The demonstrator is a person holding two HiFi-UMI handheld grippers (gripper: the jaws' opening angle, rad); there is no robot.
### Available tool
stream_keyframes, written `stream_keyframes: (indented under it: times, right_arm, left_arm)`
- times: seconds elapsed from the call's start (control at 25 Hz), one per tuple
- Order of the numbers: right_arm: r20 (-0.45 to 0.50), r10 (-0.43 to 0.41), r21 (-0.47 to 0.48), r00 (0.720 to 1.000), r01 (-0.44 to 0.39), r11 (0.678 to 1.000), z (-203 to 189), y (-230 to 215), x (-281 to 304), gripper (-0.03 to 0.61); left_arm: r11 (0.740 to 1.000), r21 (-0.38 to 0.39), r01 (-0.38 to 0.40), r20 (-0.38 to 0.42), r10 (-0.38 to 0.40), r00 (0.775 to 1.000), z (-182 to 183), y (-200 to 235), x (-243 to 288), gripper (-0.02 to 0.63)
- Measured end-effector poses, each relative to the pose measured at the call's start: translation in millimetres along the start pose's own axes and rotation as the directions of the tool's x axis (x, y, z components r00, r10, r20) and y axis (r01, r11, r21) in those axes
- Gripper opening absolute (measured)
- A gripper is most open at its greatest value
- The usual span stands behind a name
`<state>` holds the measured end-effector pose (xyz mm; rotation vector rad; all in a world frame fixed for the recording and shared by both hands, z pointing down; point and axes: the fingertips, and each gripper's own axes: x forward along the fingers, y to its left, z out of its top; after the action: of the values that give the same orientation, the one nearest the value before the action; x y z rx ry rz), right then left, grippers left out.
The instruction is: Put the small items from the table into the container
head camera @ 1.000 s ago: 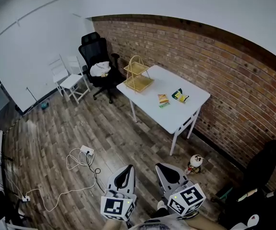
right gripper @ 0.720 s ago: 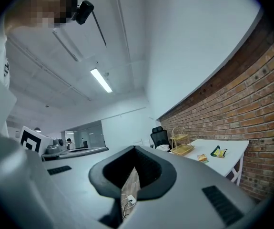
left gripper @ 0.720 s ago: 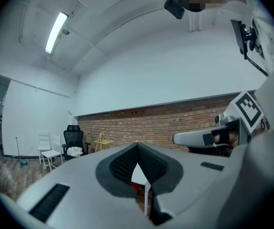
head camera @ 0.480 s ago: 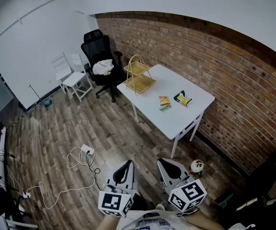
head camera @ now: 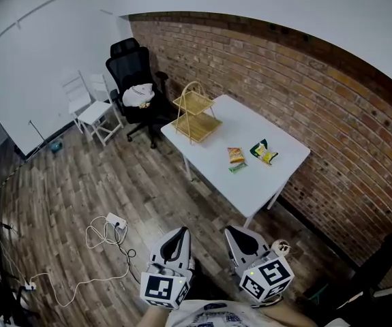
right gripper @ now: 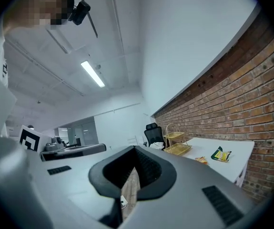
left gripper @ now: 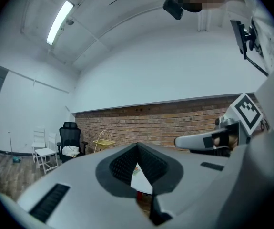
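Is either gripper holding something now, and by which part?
Nothing is held. The left gripper and the right gripper are shut and empty; the orange packet and green packet lie on the table.

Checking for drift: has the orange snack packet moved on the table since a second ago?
No. The orange snack packet stays on the table, left of the green packet.

The white desk (head camera: 260,186) carries a yellow two-tier basket (head camera: 197,122) at its far left end. Near the middle lie an orange packet (head camera: 235,155) and, to its right, a green-and-yellow packet (head camera: 264,152), slightly apart. A small green piece (head camera: 237,168) lies just beside the orange packet.
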<state>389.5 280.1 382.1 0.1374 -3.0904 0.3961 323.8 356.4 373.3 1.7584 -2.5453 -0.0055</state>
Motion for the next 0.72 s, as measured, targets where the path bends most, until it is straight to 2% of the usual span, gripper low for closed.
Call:
stream_keyframes:
  times: [0.48, 0.72]
  right_arm:
    - [-0.023, -0.039, -0.003, 0.999, 0.039, 0.999, 15, -19, 217, 0.018]
    - [-0.036, -0.088, -0.011, 0.995, 0.087, 0.996, 18, -29, 290, 0.018]
  left_arm:
    - [0.999, -0.011, 0.039, -0.009, -0.039, 0.999, 15, 188, 117, 0.052]
    - [0.998, -0.031, 0.057, -0.011, -0.057, 0.998, 13, 251, 155, 0.052]
